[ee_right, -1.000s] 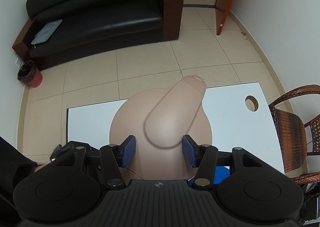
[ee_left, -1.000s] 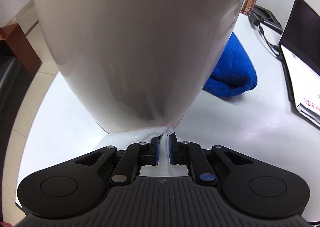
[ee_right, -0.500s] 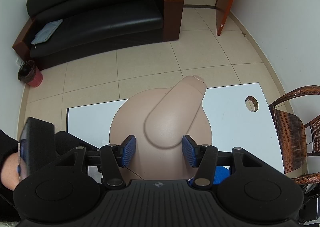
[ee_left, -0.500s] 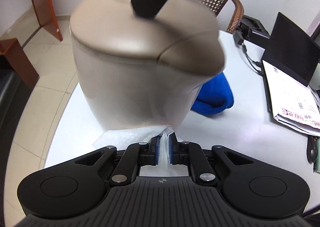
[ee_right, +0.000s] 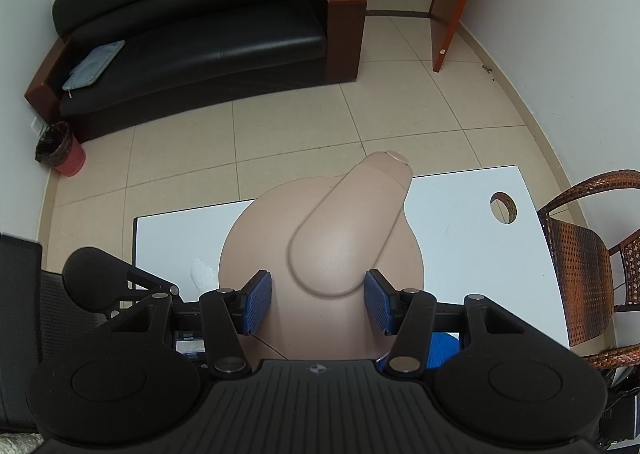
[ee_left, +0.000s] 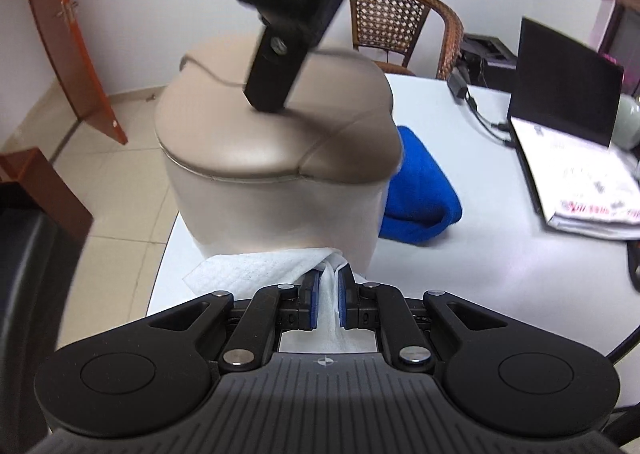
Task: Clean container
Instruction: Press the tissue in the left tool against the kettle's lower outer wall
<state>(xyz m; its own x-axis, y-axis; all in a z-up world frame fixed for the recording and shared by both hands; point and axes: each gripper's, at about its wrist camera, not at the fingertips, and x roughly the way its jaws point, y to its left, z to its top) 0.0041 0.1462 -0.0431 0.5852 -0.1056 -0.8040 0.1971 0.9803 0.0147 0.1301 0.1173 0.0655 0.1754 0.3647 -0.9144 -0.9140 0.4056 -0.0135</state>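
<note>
**Wiping cloth pinched against the beige container's side**

The left gripper (ee_left: pixel 326 304) is pinching a folded white wipe (ee_left: pixel 256 268), its blue pads pressed together on the cloth, which is fanning out to the left and lying against the lower wall of the beige container (ee_left: pixel 276 182). The right gripper (ee_right: pixel 318 302) is coming down from above, its blue pads sitting on either side of the raised handle (ee_right: pixel 352 226) on the container's lid; whether they are actually pressing the handle cannot be told. In the left wrist view one black finger (ee_left: pixel 272 70) of that gripper is meeting the lid top.

The container is standing upright near the edge of the white table (ee_left: pixel 500 262). A blue towel (ee_left: pixel 420 194) is lying just beside it, partly hidden behind its wall. Farther along the table a laptop (ee_left: pixel 560 94) and some papers (ee_left: pixel 580 182) are resting, with a wicker chair (ee_right: pixel 580 266) beyond.
</note>
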